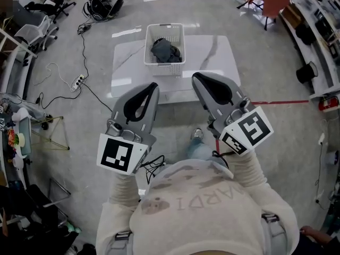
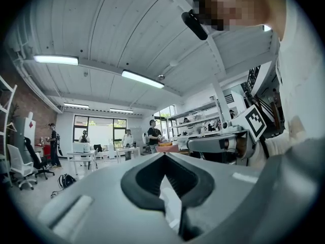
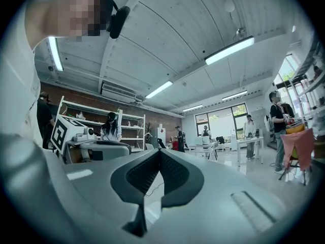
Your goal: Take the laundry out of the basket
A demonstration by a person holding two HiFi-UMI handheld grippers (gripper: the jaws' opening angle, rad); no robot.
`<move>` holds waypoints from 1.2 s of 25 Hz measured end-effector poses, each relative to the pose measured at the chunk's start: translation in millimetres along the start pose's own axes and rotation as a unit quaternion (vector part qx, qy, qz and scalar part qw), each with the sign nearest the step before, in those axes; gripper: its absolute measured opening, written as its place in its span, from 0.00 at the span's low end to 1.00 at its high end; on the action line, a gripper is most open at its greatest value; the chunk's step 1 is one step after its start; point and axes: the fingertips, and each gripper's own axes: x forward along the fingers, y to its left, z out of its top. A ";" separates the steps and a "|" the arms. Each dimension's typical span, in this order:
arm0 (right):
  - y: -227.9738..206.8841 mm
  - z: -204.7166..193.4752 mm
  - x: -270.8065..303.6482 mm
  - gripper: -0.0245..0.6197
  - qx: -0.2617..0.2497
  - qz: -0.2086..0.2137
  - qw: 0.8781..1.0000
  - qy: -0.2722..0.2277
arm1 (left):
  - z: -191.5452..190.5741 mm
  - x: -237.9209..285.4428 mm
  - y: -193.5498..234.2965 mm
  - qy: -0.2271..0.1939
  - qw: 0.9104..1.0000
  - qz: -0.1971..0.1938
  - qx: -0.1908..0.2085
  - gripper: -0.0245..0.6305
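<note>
White desk (image 1: 218, 52) with a white slatted basket (image 1: 164, 67) standing on it toward the far side. Dark laundry (image 1: 166, 51) is bundled inside the basket, not out yet. Left tool (image 1: 154, 85) and right tool (image 1: 195, 76) are side by side at the desk's near edge, clear of the basket, each with jaws together, tips meeting, nothing between them.

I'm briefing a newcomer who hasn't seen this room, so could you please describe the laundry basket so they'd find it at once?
Find the white table in the middle of the grey floor, ahead of the person. At its far edge stands a white basket with slatted walls, the only thing on the tabletop, and the dark laundry heaped inside sets it apart.
</note>
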 end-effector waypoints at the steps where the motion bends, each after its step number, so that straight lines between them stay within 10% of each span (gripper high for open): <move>1: -10.7 1.8 3.0 0.08 0.000 0.004 1.000 0.000 | 2.0 10.7 1.7 -0.003 1.000 0.003 -0.001 0.04; 14: -126.3 4.8 29.0 0.08 0.001 0.067 0.998 0.000 | 10.3 117.7 16.5 -0.017 0.997 0.074 -0.006 0.04; 30: -156.7 -19.5 94.5 0.08 0.027 0.106 0.994 0.018 | -14.7 151.8 72.1 0.015 0.994 0.109 -0.016 0.04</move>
